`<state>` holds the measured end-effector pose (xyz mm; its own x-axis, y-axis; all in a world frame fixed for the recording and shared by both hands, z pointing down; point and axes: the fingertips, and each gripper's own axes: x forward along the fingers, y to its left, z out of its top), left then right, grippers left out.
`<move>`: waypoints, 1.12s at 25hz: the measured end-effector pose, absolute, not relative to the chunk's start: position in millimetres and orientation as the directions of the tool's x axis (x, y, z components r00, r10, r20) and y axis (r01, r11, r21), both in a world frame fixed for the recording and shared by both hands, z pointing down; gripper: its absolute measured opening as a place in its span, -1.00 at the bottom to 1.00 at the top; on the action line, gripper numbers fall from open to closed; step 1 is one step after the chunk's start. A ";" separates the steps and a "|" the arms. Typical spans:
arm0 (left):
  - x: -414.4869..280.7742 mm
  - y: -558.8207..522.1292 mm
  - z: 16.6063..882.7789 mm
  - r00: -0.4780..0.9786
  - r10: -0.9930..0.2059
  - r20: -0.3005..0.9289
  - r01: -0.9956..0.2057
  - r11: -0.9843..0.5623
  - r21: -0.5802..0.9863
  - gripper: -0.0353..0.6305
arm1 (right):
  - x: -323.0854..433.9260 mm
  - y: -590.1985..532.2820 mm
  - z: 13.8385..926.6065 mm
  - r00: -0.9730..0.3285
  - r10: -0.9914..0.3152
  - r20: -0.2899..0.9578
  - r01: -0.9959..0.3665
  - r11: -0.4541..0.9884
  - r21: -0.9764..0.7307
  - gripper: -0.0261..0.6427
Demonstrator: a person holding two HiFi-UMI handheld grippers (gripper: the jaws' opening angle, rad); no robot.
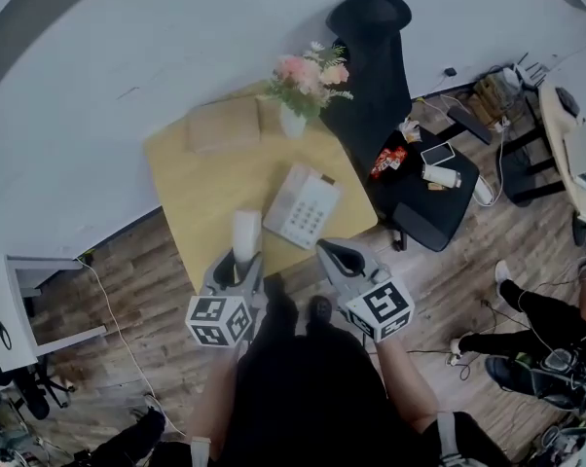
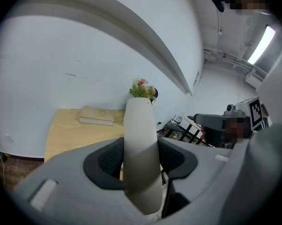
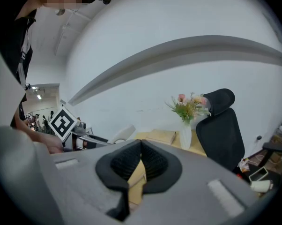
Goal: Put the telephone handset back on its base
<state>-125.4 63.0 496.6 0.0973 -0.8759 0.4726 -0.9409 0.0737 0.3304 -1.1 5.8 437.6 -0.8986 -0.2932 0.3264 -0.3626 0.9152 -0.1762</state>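
Note:
The white telephone handset stands upright between the jaws of my left gripper, over the table's near edge. In the left gripper view the handset fills the gap between both pads. The white telephone base, with its keypad, lies on the yellow table just right of the handset and beyond it. My right gripper hangs at the table's near right corner, shut with nothing in it; its pads meet in the right gripper view, where the handset shows at the left.
A tan book and a white vase of flowers stand at the table's far side. A black office chair with small items on its seat is right of the table. A person's legs and cables are on the floor at right.

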 end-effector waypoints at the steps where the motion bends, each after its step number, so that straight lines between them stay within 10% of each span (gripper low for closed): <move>1: -126.2 59.2 498.4 0.108 -0.873 0.476 -0.941 0.064 0.331 -0.24 | -1.6 3.2 438.2 -0.895 -0.302 0.328 -0.372 0.911 -0.176 -0.92; 28: -133.6 -9.8 553.1 0.394 -0.721 0.571 -0.910 -0.217 0.353 -0.24 | -8.1 -22.4 452.5 -0.746 -0.549 0.378 -0.636 0.755 -0.160 -0.92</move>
